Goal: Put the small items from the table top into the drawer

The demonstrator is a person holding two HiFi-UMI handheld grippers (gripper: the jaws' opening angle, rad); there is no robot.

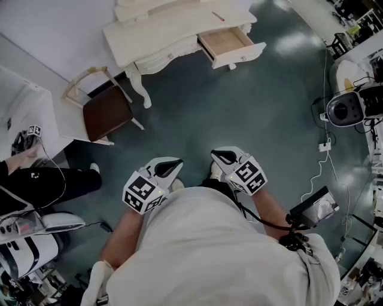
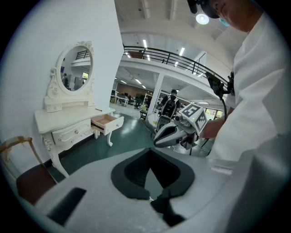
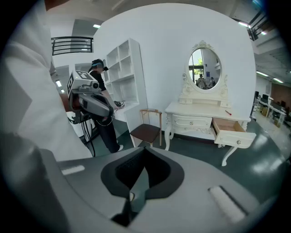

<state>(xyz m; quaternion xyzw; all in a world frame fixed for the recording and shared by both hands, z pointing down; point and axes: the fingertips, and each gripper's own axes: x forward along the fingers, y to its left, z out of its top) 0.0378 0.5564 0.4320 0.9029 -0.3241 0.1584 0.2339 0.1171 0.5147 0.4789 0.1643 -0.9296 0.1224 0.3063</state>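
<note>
Lots of dark green floor lies under us, smooth and shiny with bright spots of light on it. Far across it, by the white wall, we see the dressing table. It is cream colored, with a flat top and curly carved legs. A chair near it has a pale wooden frame and a square brown seat. The oval mirror on the table has a bumpy carved frame. At one end of the table the drawer is pulled out: a box with a cream front and bare light wood inside. We hold the left gripper and the right gripper close to our body, well apart from the table. Both are smooth white plastic with black pads, and both have their jaws pressed together on nothing. Smallest is a thin red item on the table top, just behind the drawer; we cannot tell what it is.
</note>
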